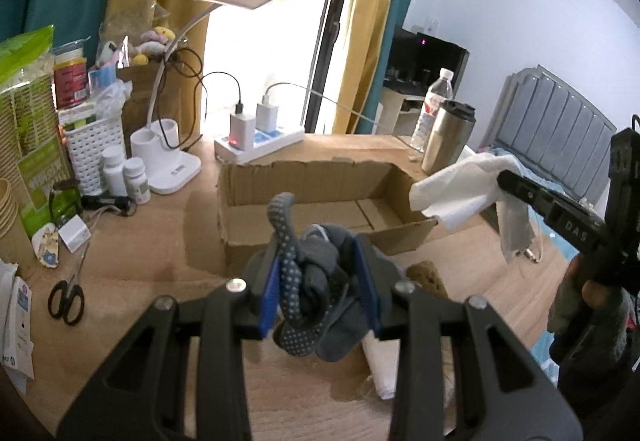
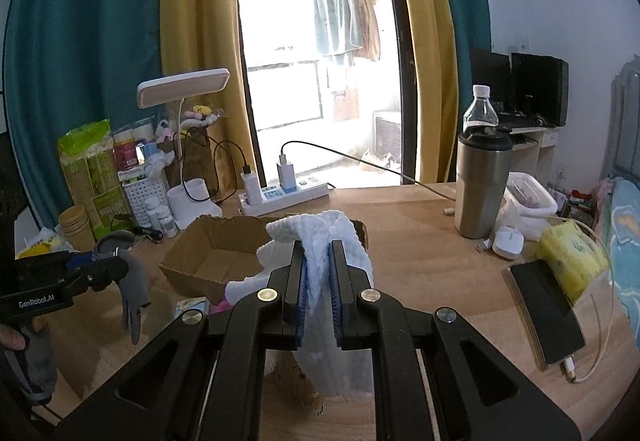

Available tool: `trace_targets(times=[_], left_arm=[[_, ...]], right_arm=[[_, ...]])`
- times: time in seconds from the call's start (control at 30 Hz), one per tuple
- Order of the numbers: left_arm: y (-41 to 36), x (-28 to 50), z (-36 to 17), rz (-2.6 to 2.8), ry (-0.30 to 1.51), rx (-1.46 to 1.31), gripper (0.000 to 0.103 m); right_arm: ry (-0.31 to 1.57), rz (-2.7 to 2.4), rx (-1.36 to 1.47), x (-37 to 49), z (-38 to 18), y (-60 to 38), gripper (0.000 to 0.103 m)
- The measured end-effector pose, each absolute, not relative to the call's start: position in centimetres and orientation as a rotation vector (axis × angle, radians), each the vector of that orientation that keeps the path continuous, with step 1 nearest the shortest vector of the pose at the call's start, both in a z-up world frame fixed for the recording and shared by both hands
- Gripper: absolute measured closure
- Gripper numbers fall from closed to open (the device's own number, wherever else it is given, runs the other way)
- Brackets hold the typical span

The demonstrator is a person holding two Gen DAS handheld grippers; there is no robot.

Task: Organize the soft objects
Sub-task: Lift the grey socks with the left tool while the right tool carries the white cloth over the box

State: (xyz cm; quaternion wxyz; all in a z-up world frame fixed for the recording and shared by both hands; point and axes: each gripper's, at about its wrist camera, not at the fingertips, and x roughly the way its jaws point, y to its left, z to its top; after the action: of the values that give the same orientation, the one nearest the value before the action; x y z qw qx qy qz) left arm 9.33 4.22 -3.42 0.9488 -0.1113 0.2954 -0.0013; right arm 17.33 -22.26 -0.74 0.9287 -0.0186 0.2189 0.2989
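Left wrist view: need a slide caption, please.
Left gripper clamps grey socks near cardboard box; right gripper holds white cloth.

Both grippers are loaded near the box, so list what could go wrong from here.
1. The left gripper holds the grey sock bunched, a dotted end sticking up; released at the cardboard box edge, it may drape outside.
2. The white cloth in the right gripper hangs low and could snag the box's torn rim.
3. The steel tumbler and phone sit near the right arm's swing path.
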Motion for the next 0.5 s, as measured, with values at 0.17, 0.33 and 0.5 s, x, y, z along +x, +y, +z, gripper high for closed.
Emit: trace_targets(times=[0.17,0.33,0.5], left_arm=[[4.2,10.1,-3.0,-0.001,0.597,-0.224,0.067],[4.4,10.9,-2.6,-0.003,0.59,-0.222,0.067],[4.6,12.1,-2.5,-0.008,0.59,-0.217,0.067]], right_arm=[[0.439,0.621,-0.038,18.1,-0.5,-22.1,0.091],[0.44,0.63,-0.032,19.1,-0.4,-21.8,0.091],[0.435,0.637,-0.029,20.1,-0.1,-21.3,0.091]])
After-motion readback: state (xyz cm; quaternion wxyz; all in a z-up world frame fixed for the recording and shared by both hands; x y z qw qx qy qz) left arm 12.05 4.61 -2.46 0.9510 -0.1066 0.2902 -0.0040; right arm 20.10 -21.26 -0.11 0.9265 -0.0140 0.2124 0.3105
